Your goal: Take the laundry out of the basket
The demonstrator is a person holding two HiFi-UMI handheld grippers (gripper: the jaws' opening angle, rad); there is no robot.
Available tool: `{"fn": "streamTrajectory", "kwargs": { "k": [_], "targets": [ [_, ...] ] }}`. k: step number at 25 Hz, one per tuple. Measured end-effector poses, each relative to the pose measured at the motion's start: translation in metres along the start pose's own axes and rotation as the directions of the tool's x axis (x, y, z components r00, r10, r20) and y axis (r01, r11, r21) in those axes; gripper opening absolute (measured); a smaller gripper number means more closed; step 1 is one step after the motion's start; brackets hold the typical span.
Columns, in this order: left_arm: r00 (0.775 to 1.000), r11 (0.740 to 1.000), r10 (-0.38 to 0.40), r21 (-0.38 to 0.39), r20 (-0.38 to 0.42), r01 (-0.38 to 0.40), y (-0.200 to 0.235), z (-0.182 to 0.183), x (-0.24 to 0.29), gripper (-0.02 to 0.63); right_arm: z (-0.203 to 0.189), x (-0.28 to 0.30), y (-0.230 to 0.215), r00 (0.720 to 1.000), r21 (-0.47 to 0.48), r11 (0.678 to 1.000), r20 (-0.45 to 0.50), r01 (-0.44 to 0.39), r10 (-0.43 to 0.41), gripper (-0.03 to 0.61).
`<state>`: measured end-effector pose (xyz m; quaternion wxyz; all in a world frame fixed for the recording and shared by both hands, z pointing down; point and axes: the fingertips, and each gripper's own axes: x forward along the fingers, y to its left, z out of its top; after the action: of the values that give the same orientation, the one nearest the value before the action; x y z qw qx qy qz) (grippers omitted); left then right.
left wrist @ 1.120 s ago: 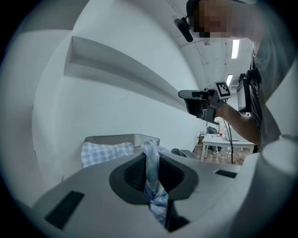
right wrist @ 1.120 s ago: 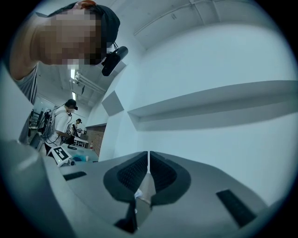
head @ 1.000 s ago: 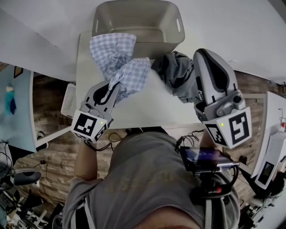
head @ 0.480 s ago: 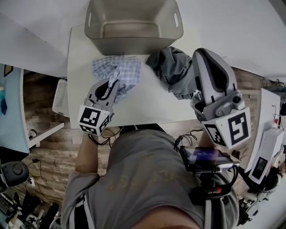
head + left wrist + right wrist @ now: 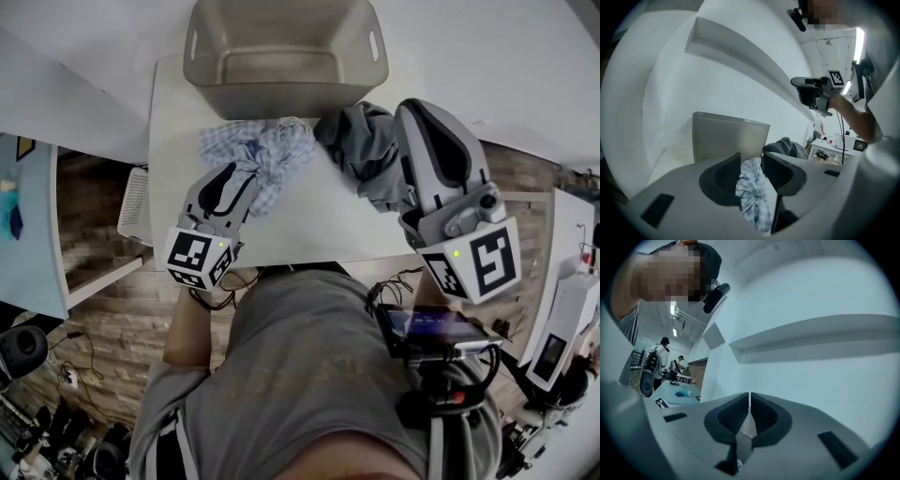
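Checked cloth (image 5: 272,150) released outside the basket (image 5: 281,86)
The left gripper (image 5: 751,160) has just been opening its jaws to drop it, cloth loose between; right gripper (image 5: 749,399) closed, empty.

A white worktop (image 5: 319,230) stands against a white wall (image 5: 487,56), over a wood-plank floor (image 5: 103,337). A pale blue table (image 5: 28,244) sits to its left. A long shelf (image 5: 815,333) runs along the wall. A person with a backpack (image 5: 657,359) stands far off.
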<state>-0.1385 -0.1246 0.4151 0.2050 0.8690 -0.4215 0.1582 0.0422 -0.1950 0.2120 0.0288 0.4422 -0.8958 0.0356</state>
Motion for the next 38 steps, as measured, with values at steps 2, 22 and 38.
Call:
{"fn": "streamTrajectory", "kwargs": {
  "k": [2,22,38],
  "targets": [
    [0.999,1.000,0.004,-0.006,0.039,-0.003,-0.002,0.019,-0.005,0.163,-0.001,0.002,0.001,1.000,0.008,1.000,0.009,-0.001,0.001,0.020],
    [0.900,0.978,0.162,0.052,0.405,-0.200,-0.029,0.217,-0.013,0.009,-0.017,0.047,0.026,0.995,0.072,0.997,0.091,0.020,-0.026,0.020],
    [0.872,0.975,0.188,0.017,0.452,-0.220,-0.034,0.229,-0.013,0.009,-0.025,0.055,0.038,0.998,0.051,0.999,0.066,0.002,-0.005,0.008]
  ]
}}
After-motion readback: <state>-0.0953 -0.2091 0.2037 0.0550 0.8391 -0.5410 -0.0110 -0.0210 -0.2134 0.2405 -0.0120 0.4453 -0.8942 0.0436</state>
